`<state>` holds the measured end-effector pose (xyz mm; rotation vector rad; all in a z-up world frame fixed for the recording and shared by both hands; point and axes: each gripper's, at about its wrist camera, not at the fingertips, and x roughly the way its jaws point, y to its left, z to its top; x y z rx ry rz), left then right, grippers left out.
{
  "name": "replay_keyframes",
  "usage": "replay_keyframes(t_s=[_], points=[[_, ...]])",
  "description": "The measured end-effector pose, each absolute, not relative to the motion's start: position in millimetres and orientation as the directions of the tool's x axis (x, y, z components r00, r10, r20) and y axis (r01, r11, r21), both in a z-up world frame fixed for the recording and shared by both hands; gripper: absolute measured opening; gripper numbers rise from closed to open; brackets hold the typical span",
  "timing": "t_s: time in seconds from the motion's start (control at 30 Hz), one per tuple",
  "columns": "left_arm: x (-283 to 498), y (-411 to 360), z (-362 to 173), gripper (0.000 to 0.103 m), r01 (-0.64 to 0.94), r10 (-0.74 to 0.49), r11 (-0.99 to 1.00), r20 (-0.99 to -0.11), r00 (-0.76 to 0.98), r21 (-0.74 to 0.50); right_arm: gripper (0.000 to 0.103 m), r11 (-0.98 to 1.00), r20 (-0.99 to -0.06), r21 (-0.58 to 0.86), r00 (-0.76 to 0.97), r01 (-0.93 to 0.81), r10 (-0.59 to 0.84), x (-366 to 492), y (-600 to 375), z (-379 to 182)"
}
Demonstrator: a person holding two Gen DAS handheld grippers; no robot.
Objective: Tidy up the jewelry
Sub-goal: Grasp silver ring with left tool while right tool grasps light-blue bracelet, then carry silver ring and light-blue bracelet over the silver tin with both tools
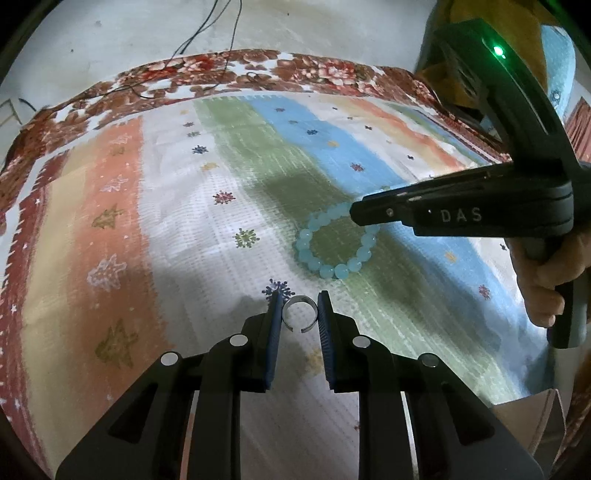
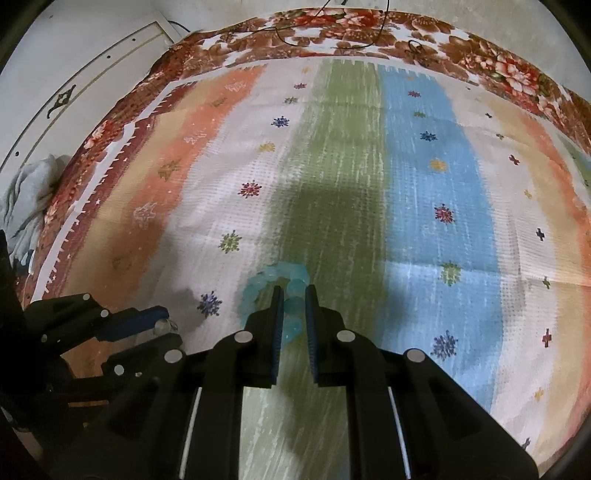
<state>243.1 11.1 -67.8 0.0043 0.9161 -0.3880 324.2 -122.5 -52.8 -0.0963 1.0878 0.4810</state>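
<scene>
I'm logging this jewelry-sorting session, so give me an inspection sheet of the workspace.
Surface: striped mat with snowflake prints, over a floral cloth.
Job's things: silver open ring; blue bead bracelet, both lying on the mat.
Clutter: nothing seen.
Grippers: left claw open around the ring, not yet closed; right claw straddling bracelet beads, contact unclear.
Cables: thin black wires at the far edge.
Surroundings: pale floor; crumpled grey fabric; cardboard corner.
</scene>
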Motion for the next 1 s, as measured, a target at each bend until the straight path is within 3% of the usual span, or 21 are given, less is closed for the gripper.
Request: replay_keyframes(t_s=[0.13, 1.0], points=[[236, 12, -60, 0.019, 0.310, -0.322, 0.936, -0.764, 0.559, -0.167, 0.013, 0.891, -0.863, 0.084, 0.414, -0.446, 0.288, 307, -118, -46], [173, 13, -20, 0.019, 0.286, -0.332, 0.940, -0.682, 0.652, -0.184, 0.013, 0.852, -0.784, 0.135, 0.471, -0.506, 0.404, 224, -134, 12]])
